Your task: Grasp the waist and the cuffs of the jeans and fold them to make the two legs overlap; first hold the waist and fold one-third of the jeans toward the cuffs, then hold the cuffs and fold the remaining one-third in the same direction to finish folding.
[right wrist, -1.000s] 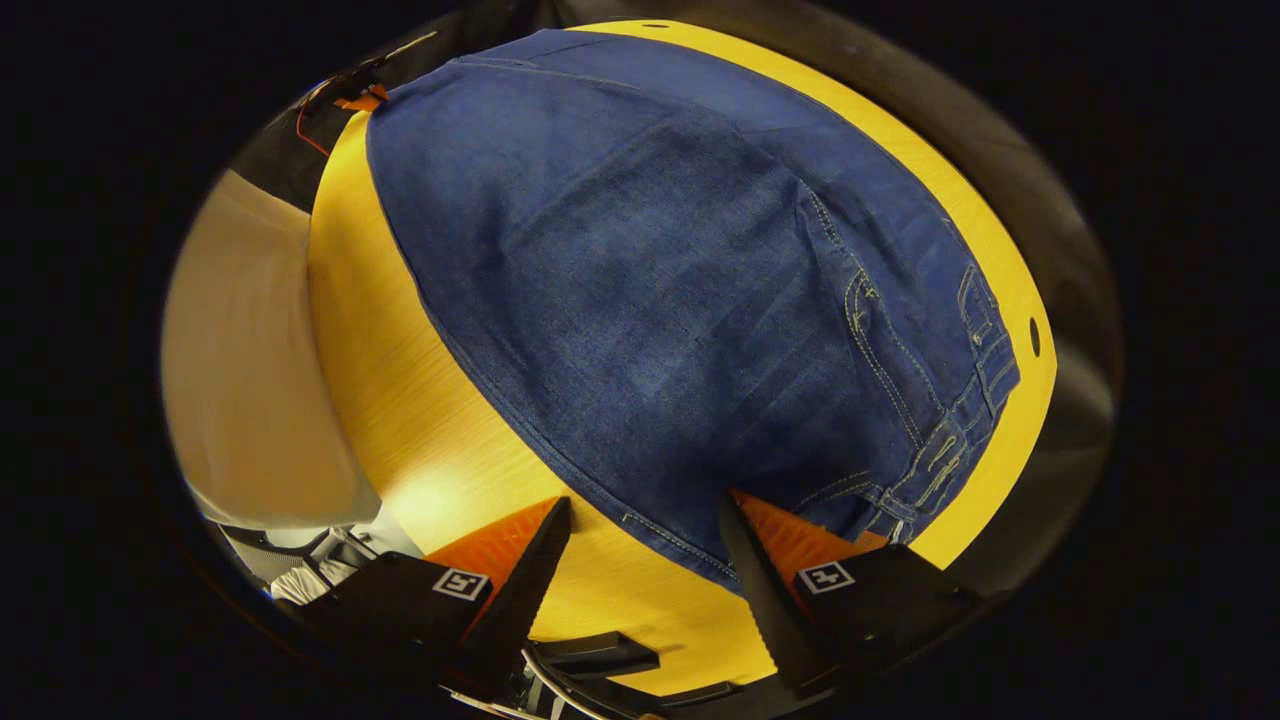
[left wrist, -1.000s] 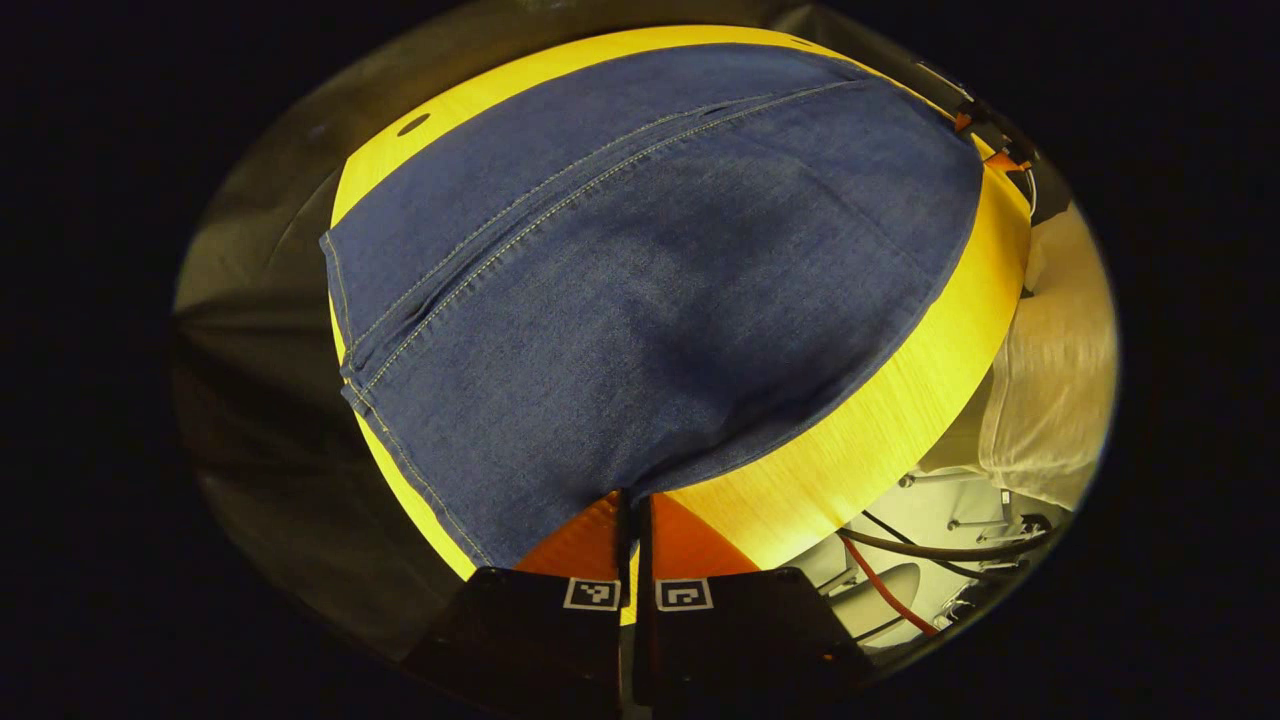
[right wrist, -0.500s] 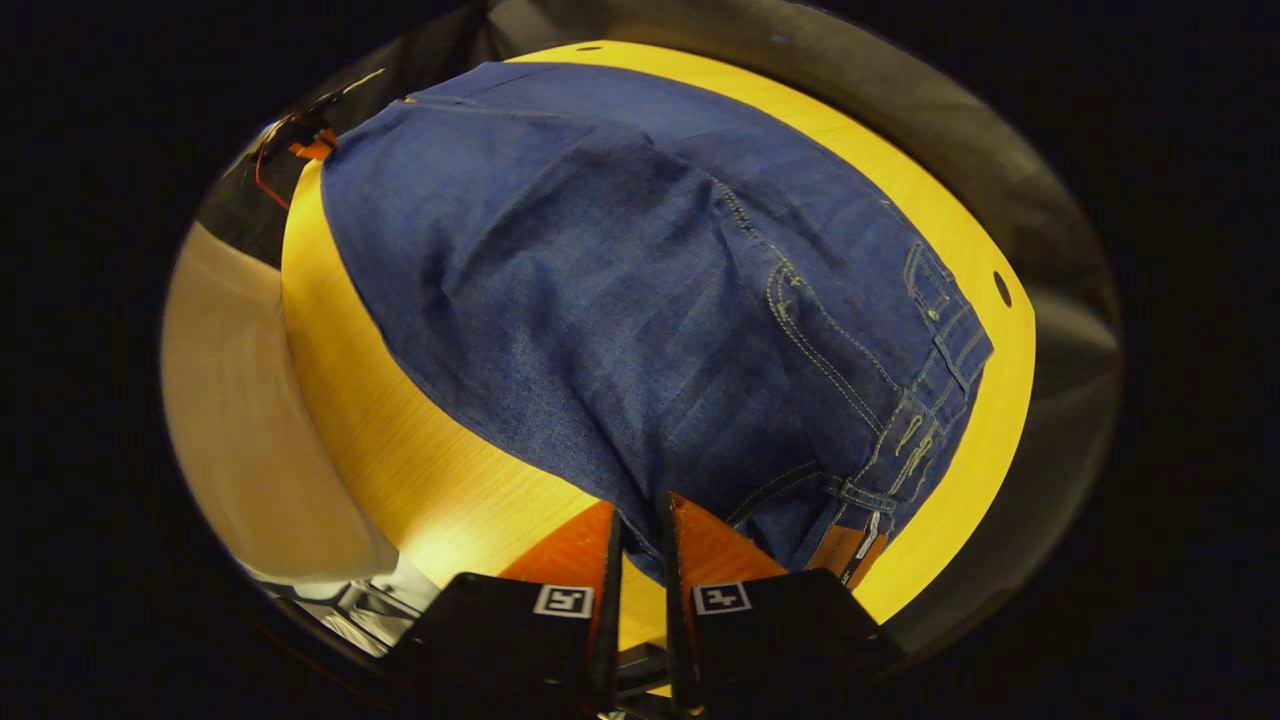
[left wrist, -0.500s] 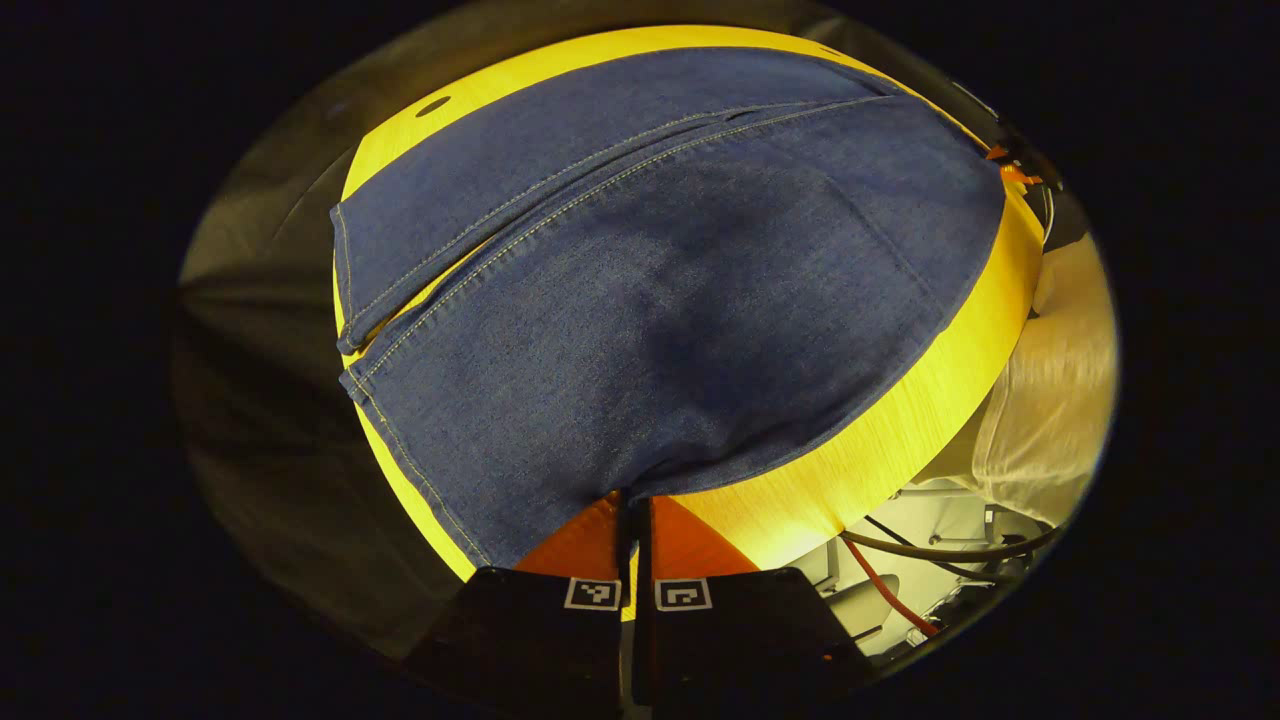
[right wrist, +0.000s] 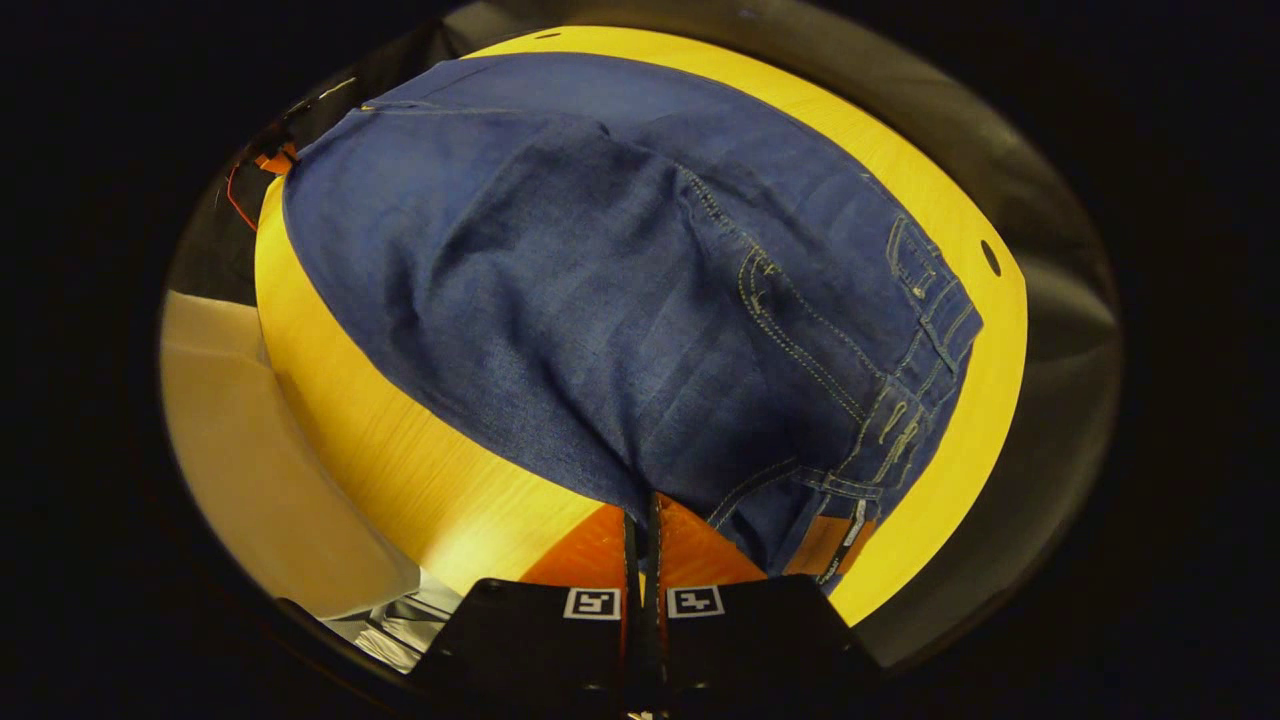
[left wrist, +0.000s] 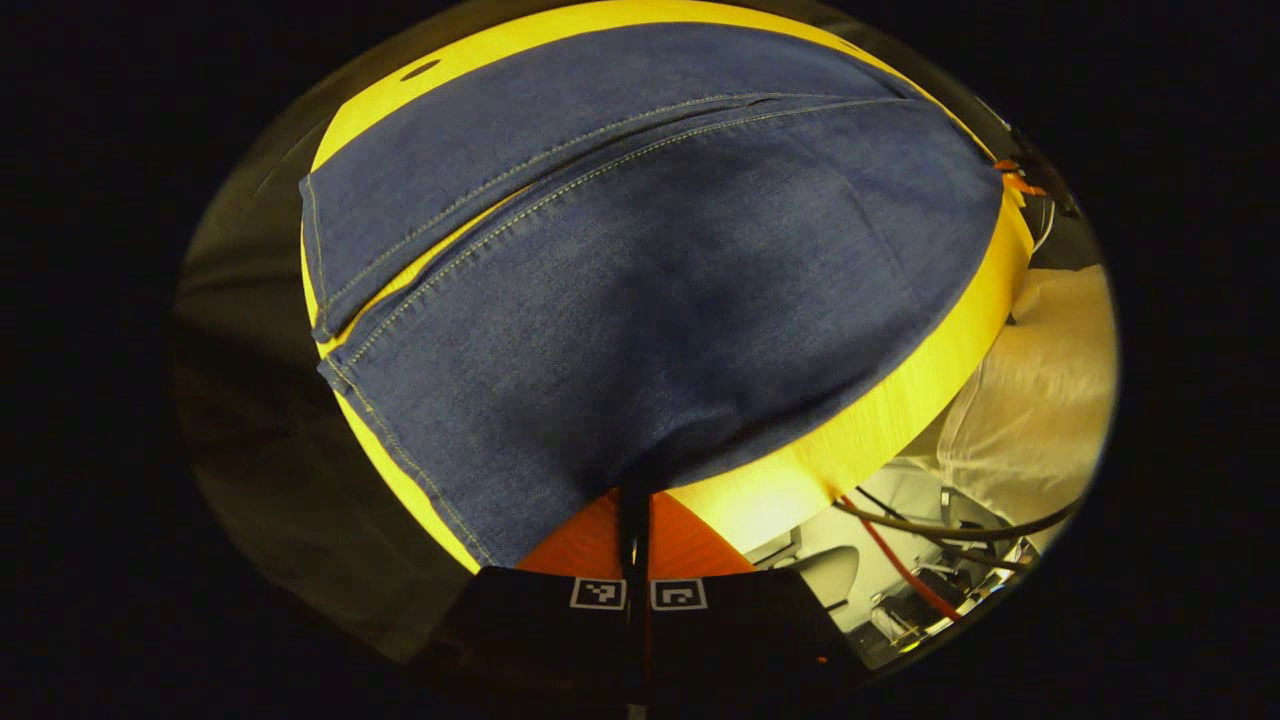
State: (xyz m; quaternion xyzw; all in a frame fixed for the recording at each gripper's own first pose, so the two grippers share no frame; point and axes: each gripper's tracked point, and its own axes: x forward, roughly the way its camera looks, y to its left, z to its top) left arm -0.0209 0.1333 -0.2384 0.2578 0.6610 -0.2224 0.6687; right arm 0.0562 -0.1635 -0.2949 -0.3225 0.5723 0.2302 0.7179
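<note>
Ahead of the left gripper (left wrist: pixel 635 500), the jeans (left wrist: pixel 640 270) lay spread over a yellow wooden table (left wrist: pixel 880 420). Its two fingers stood pressed together on the near edge of the denim, at the hem end of the nearer leg, and the cloth puckered upward where they pinched it. Beyond and to the left of the fingers the two cuffs (left wrist: pixel 325 335) sat side by side, with a thin wedge of table showing between the legs near the hems; farther off the legs ran together along a stitched seam. Off to the right of this gripper, past the table edge, sat a pale cloth mass (left wrist: pixel 1030 400), possibly a sleeve or garment, too blurred to tell. Cables, one red, trailed below it.

From the right gripper (right wrist: pixel 645 515), the jeans (right wrist: pixel 600 290) filled the ground ahead, waist end nearest. Its fingers were closed tight on the near edge of the denim just left of the waistband (right wrist: pixel 900 420), and the fabric rose in a rounded hump from that point. Belt loops and pocket stitching lay ahead and to the right of the fingers, and a tan patch (right wrist: pixel 825 545) showed on the waistband just to the right of them. Bare table (right wrist: pixel 400 470) showed to the left of this gripper. A small dark hole (right wrist: pixel 990 257) marked the tabletop beyond the waistband.
</note>
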